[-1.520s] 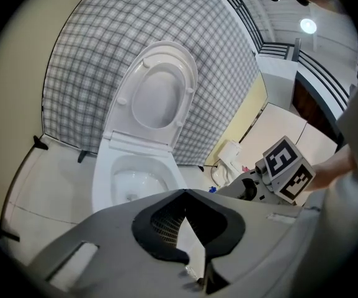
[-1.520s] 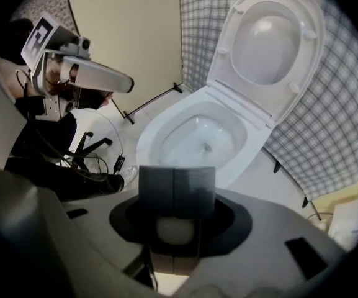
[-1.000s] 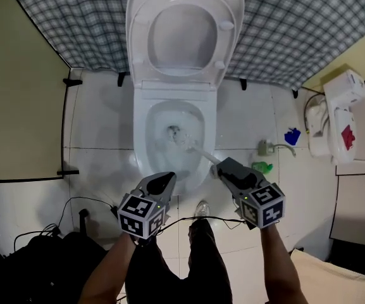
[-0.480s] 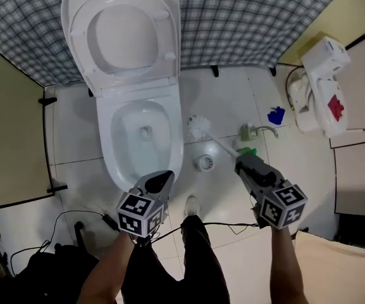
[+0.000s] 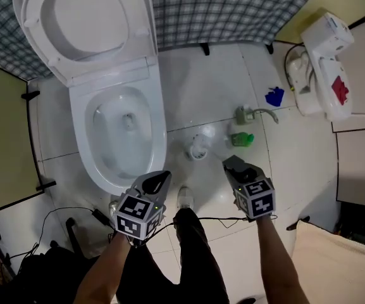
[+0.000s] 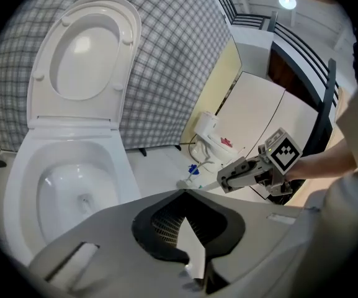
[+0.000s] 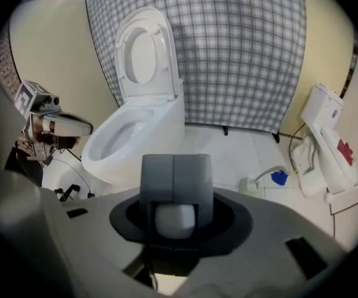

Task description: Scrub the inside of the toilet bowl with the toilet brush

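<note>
The toilet brush [image 7: 175,219] sits in our right gripper [image 5: 233,164], whose jaws are clamped on the white handle end. The brush is outside the toilet bowl [image 5: 109,141], over the floor tiles to the bowl's right. Its long axis runs from the jaws forward, leftward and steeply down. The bristle end comes close to the small round holder [image 5: 198,149] standing on the floor. We cannot tell whether the bristles touch the holder or only hang just above it.

The relation that matters is this: the bowl opening lies to the left of the brush head, with the bowl's right rim between them. We judge that any scrubbing stroke needs the head lifted over that rim, swung left, then tipped down into the basin. Our left gripper [image 5: 159,181] is nearer the bowl, just off its front rim. Its jaws look closed together with nothing in them, so the work stays with the right hand.

We count:
- one toilet with its lid and seat [image 5: 84,18] raised
- one brush
- one holder
- two grippers
- one green bottle [image 5: 242,139] near the holder
- one blue object [image 5: 274,96] farther back
</note>
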`<act>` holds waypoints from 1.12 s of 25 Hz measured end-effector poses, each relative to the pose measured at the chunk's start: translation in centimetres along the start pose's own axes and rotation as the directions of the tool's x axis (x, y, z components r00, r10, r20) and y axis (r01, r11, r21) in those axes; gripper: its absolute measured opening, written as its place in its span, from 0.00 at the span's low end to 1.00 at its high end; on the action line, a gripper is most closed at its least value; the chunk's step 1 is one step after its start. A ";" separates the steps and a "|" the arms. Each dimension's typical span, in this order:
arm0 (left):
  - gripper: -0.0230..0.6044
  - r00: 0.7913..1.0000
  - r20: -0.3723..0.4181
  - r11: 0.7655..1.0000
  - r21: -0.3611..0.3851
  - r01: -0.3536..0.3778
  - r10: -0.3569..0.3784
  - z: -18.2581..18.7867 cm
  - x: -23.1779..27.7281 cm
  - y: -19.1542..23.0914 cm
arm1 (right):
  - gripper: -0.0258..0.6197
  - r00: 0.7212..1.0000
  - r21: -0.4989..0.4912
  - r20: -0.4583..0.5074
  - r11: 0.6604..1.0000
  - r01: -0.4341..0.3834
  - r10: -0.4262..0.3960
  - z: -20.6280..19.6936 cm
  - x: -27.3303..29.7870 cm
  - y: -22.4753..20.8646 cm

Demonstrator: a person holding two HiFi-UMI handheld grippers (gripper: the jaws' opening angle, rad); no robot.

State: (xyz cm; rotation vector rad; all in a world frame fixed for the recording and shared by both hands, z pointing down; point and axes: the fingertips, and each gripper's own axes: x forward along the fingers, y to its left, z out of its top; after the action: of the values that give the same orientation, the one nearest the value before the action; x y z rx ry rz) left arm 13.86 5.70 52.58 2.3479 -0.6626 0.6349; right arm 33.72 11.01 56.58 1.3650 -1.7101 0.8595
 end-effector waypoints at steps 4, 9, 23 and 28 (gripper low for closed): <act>0.05 1.000 -0.011 1.000 -0.015 0.000 0.000 -1.7 1.7 0.0 | 0.32 0.995 -0.022 -0.094 1.000 -0.017 0.015 -2.7 4.2 0.1; 0.05 1.000 0.012 0.999 -0.033 0.003 -0.002 -2.6 3.4 0.3 | 0.32 0.985 -0.050 -0.173 0.999 -0.019 0.011 -5.1 8.7 -0.5; 0.05 0.998 0.066 0.997 -0.078 -0.009 0.014 -4.5 3.2 2.2 | 0.32 0.966 -0.093 -0.258 0.996 -0.014 -0.011 -7.2 16.9 0.0; 0.05 0.996 0.083 0.995 -0.094 -0.022 0.029 -4.8 2.7 2.3 | 0.32 0.961 -0.105 -0.274 0.994 -0.005 -0.024 -6.9 18.5 0.3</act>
State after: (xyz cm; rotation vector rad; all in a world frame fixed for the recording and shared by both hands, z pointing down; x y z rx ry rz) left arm 13.24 6.45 58.49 2.2929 -0.7452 0.5065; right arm 32.15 8.57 76.14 1.1247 -1.5103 0.8957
